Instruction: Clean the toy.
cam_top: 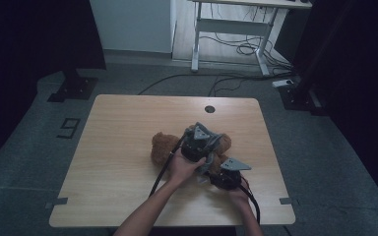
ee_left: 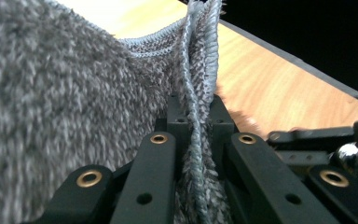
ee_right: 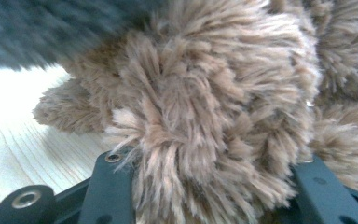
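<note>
I see the surface [cam_top: 128,147], pale wood, carrying a brown teddy [cam_top: 165,146] that lies right under and ahead of both my tools. A grey cloth [ee_left: 51,116] is draped over the teddy, between the two tools. A small round hole [cam_top: 209,109] sits in the surface well beyond them. My left hand-held gripper [cam_top: 197,142] sits on top of the teddy, jaws pinched tight on a folded edge of the cloth, which rises straight up between them. My right hand-held gripper [cam_top: 226,174] is just beside it, nearer me, jaws partly apart and clamped around a tuft of the teddy's fur, with the cloth hanging above.
</note>
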### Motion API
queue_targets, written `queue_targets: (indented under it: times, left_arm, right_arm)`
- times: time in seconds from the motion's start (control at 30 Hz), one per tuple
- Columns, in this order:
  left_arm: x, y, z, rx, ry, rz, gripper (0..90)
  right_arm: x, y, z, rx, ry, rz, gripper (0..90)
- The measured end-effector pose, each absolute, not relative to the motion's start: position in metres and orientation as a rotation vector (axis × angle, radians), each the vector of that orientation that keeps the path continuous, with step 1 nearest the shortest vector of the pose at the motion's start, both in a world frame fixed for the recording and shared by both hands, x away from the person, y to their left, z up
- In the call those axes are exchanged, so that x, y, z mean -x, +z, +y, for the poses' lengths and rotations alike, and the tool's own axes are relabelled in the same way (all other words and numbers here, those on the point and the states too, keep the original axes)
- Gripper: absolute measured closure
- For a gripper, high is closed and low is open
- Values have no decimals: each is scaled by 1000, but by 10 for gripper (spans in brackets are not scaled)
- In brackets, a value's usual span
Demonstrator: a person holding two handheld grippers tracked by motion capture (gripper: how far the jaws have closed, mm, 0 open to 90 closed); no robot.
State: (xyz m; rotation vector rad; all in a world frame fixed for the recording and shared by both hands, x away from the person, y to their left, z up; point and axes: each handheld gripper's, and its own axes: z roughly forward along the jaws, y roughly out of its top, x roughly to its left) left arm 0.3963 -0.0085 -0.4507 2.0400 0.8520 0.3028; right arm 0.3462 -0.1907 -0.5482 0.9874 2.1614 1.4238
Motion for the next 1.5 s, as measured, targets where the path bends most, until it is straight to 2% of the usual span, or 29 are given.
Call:
queue_targets:
  times: [0.13,0.23,0.3,0.4,0.5,0.53,0.63,0.73,0.8,0.9,1.03,1.1,1.23,1.37,1.5]
  left_arm:
    - [-401,-444,31,-2045,368,954,835]
    - [-403,-443,69,-1978,343,1018,835]
    - [-400,-441,89,-1983,425,1052,835]
    - [-401,-445,122,-1952,427,1110,835]
    - [-402,-453,145,-1978,508,1183,837]
    - [-403,-460,152,-1990,504,1217,837]
    - [-407,-492,169,-1993,377,1282,836]
    - [-404,-521,161,-2048,334,1250,835]
    - [-404,-524,157,-2042,359,1238,837]
    - [-407,-510,160,-2013,359,1228,834]
    - [-408,-469,164,-1918,396,1174,832]
    - [-410,-447,158,-1916,442,1129,829]
    - [-427,-419,136,-1918,422,1067,826]
    - [-446,-416,112,-1956,407,1062,823]
    - [-468,-440,89,-2004,317,1120,821]
  right_arm:
    - [-346,-548,-191,-999,1435,2156,548]
    - [-346,-548,-191,-1001,1436,2153,548]
    - [-346,-548,-191,-1010,1439,2151,548]
    - [-346,-548,-191,-1010,1438,2151,547]
    - [-346,-548,-191,-1019,1444,2149,548]
    - [-347,-548,-192,-1023,1447,2146,548]
    - [-346,-548,-192,-1022,1444,2147,548]
    - [-347,-548,-192,-1021,1446,2149,548]
    - [-347,-548,-192,-1021,1449,2150,548]
    - [-348,-548,-193,-1029,1456,2148,548]
    - [-349,-548,-191,-1008,1434,2138,549]
    - [-353,-548,-190,-1002,1417,2128,551]
    - [-365,-546,-189,-986,1389,2123,552]
    - [-375,-546,-187,-962,1356,2110,553]
    - [-382,-548,-183,-930,1292,2068,554]
